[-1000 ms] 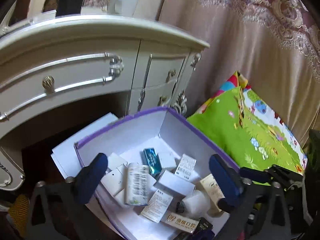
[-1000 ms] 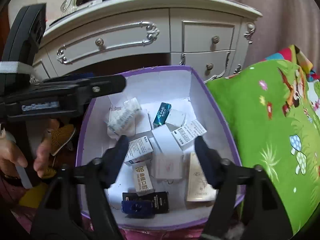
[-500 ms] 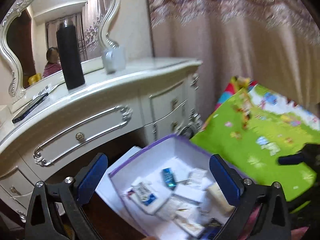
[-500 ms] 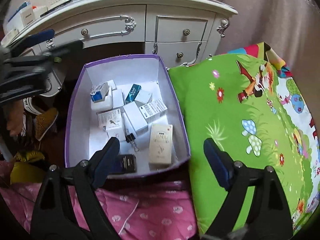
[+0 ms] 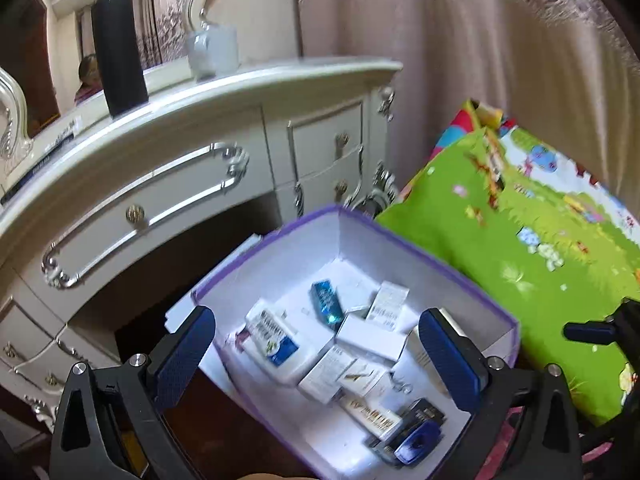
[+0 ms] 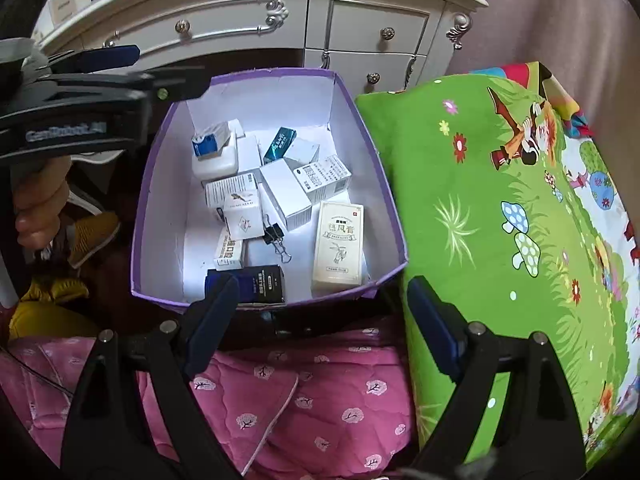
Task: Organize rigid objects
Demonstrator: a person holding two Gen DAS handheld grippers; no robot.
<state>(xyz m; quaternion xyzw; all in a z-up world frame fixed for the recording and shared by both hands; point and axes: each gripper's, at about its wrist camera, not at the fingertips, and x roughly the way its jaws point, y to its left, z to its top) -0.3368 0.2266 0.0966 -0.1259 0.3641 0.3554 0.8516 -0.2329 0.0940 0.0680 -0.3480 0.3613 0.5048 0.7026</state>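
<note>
Left gripper: jaws wide, empty.
Right gripper: jaws wide, empty.
Purple-rimmed white cardboard box: ahead of both jaw pairs (small cartons inside).
Cream upright carton: just beyond right jaws.

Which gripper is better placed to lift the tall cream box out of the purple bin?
Right, probably. The right gripper is open just outside the purple bin's near wall, closest to the cream box. The left gripper sits farther across.
</note>
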